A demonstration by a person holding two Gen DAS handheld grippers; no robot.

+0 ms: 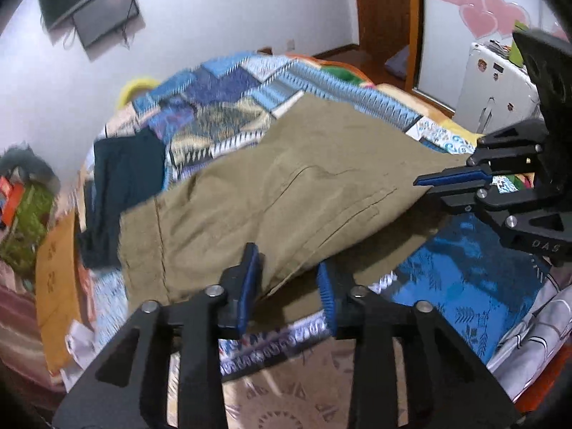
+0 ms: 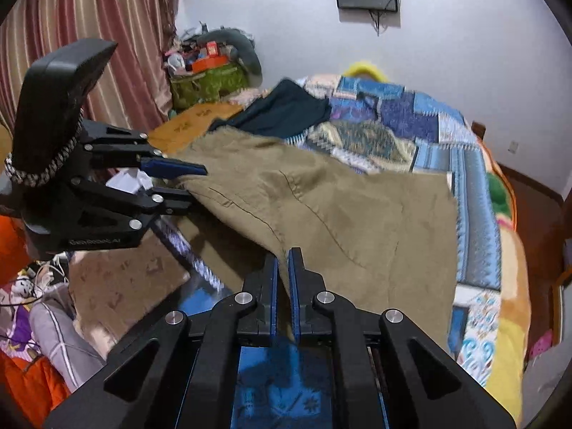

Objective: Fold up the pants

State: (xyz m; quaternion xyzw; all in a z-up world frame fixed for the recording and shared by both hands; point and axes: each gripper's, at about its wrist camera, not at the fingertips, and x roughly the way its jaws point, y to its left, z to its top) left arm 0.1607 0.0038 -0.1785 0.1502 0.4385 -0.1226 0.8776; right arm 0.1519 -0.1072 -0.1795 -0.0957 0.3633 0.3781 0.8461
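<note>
Khaki pants [image 1: 271,193] lie across a patchwork bedspread, with their near edge lifted off the bed. My left gripper [image 1: 287,286] sits at that near edge; its jaws stand apart with the cloth edge between them. In the right wrist view the left gripper [image 2: 193,182] is at the left corner of the pants [image 2: 339,214], jaws around the fabric. My right gripper [image 2: 283,271] is shut on the near edge of the pants and holds it up. It also shows in the left wrist view [image 1: 434,186], pinching the pants' right corner.
A dark teal garment [image 1: 121,186] lies on the bed beyond the pants, also seen in the right wrist view [image 2: 282,111]. The patchwork bedspread [image 2: 475,186] covers the bed. Striped curtains [image 2: 107,18], a cluttered green bag [image 2: 211,82] and a white suitcase [image 1: 497,93] stand around.
</note>
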